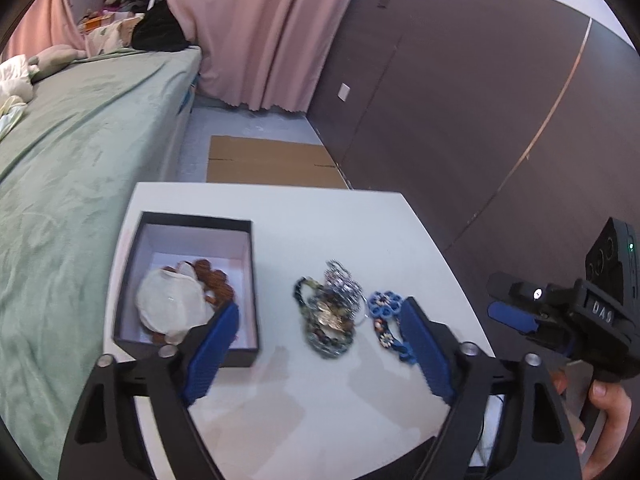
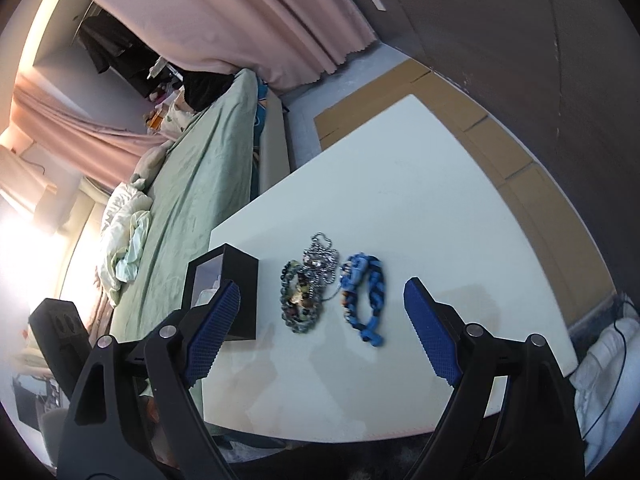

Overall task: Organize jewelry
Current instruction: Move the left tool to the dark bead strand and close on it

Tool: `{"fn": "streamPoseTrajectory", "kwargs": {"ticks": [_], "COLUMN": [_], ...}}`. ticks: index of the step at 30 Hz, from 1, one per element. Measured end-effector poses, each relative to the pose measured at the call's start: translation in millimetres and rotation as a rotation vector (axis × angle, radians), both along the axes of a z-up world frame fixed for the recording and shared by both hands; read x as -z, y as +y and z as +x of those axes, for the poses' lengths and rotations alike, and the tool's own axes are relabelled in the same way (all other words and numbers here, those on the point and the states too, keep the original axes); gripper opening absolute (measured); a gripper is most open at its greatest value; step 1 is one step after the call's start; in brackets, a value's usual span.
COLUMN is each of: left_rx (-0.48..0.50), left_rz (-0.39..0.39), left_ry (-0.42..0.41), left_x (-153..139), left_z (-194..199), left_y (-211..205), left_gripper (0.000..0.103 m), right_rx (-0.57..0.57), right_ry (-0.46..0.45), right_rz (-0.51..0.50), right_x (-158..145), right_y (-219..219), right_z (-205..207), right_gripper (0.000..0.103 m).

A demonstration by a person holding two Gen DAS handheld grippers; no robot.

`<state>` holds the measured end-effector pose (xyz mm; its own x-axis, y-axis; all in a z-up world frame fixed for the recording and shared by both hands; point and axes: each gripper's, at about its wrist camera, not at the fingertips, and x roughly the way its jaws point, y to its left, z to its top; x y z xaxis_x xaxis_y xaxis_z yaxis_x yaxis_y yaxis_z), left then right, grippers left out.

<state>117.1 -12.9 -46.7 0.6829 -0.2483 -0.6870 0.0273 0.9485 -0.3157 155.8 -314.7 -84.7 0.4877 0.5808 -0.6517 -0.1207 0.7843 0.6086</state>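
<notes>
White table [image 1: 320, 220] stands beside a green-covered bed [image 1: 80, 140], pink curtains [image 1: 260, 32] behind; jewelry pile [image 1: 332, 312] lies right of the black box [image 1: 192, 220]; left gripper [image 1: 316, 344] and right gripper [image 2: 320, 332] both gape, holding nothing.

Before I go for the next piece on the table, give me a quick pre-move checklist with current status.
1. Left claw open and empty: ok.
2. Right claw open and empty: ok.
3. Black box open, room left: ok; a white pouch and brown beads fill only part of it.
4. Blue bracelet lying apart from the bead-and-chain pile: cannot tell; they sit very close, a thin chain may link them.
5. Bare white table around the jewelry for an approach: ok.
6. Claws clear of each other: ok; the right one is off to the side in the left wrist view.
</notes>
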Motion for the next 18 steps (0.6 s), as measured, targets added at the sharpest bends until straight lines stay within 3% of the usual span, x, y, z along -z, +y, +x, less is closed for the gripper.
{"fn": "streamPoseTrajectory", "kwargs": {"ticks": [7, 10, 18], "left_rx": [0.037, 0.054, 0.096], "left_rz": [0.028, 0.045, 0.103], "left_ry": [0.042, 0.053, 0.086], "left_x": [20.7, 28.0, 49.8], "left_z": [7.5, 11.7, 25.9], "left_y": [-25.4, -34.7, -58.5], "left_gripper": [0.04, 0.031, 0.023], "right_rx": [0.019, 0.028, 0.027], "right_ry": [0.036, 0.046, 0.054], "right_rz": [0.046, 0.055, 0.073], "right_x": [4.9, 6.1, 6.6], "right_y": [-20.9, -27.0, -31.9], "right_z": [-1.5, -0.5, 4.1], "right_gripper": [0.076, 0.073, 0.07]}}
